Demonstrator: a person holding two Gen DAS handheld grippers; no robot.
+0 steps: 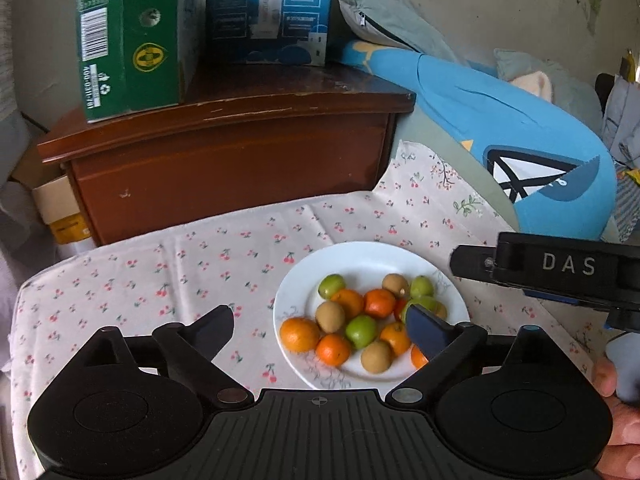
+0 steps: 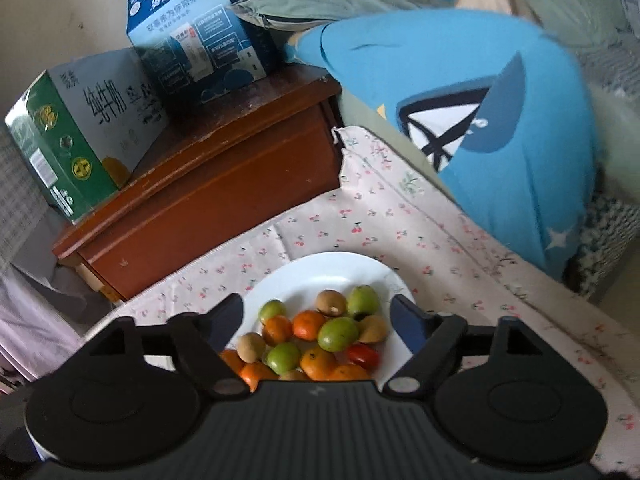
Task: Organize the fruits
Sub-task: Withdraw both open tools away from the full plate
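fruits (image 1: 362, 322): small, round, light; piled touching on the plate (image 1: 360, 258); oranges soft-skinned, green ones smooth and likely slippery.
hold: take one across its middle, top of the pile first; squeeze gently, neighbours may roll.
left gripper (image 1: 320, 326): spread wide, empty, at the plate's near left.
right gripper (image 2: 316, 314): spread wide, empty, over the pile.
plate: on the cherry-print cloth (image 1: 200, 256).

A green milk carton (image 1: 132, 36) and a blue carton (image 1: 270, 12) stand on a scratched wooden nightstand (image 1: 224, 148); a blue plush shark (image 1: 512, 136) lies beside the cherry-print cloth (image 1: 168, 276).
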